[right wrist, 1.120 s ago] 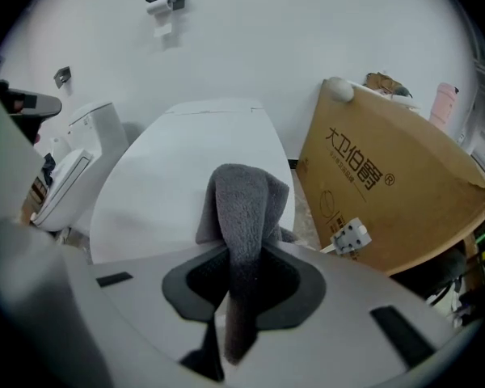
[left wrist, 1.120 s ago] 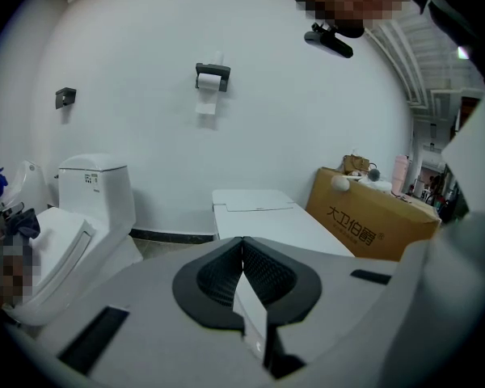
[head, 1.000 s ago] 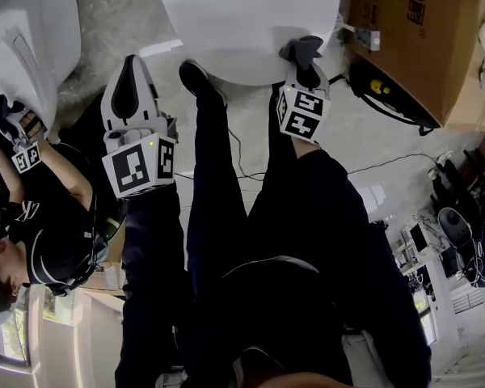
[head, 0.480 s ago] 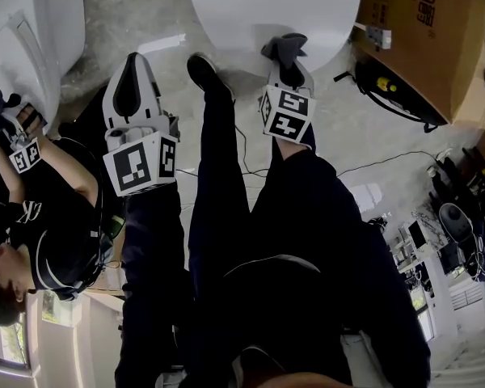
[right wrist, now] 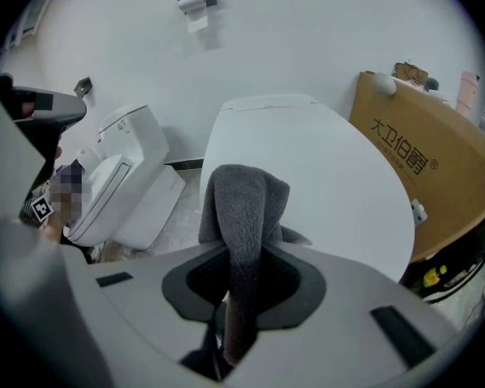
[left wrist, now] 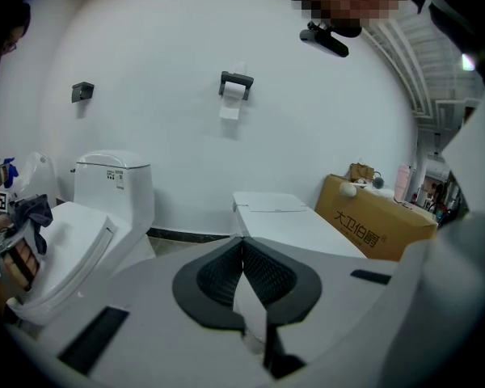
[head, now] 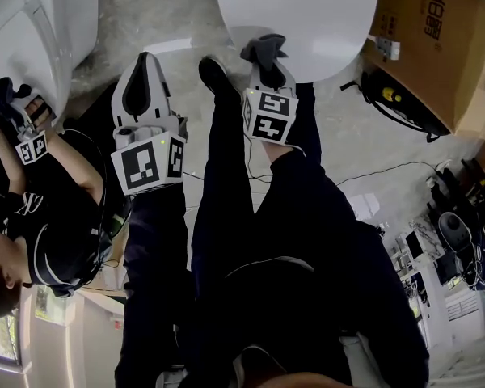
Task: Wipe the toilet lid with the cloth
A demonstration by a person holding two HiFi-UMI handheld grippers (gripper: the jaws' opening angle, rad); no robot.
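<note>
**A:** Over the last second the right gripper (head: 267, 71) has slid along the near edge of the toilet lid (head: 307, 14), from its right part to its left, with the cloth (head: 263, 49) leading.

**B:** How is the cloth held?

**A:** The jaws pinch it at the middle. In the right gripper view a thick grey fold stands up out of them and flops forward over the tips. I'd say that is so soft cloth meets the lid, not hard plastic.

**B:** Is it touching?

**A:** In the head view the bunch lies over the lid's near rim and seems to rest on it. How hard it presses, I can't tell.

**B:** And the other side?

**A:** The left gripper (head: 141, 63) hangs well apart to the left, over the floor (head: 145, 6). Its jaws are pressed together with nothing between them. It is likely kept out of the way, since this wipe needs one gripper only.

**B:** How much is left?

**A:** Only the near edge is under the cloth, and the broad white top stretches away beyond it. My guess is a good deal remains, though the surface shows no mark of where it has been wiped.

**B:** Anything to mind?

**A:** A cardboard box (head: 436, 47) stands just beside the toilet on the right, so a stroke that way should stop at the rim. Another person (head: 40, 241) works at a second toilet (head: 32, 23), well apart on the left.
</note>
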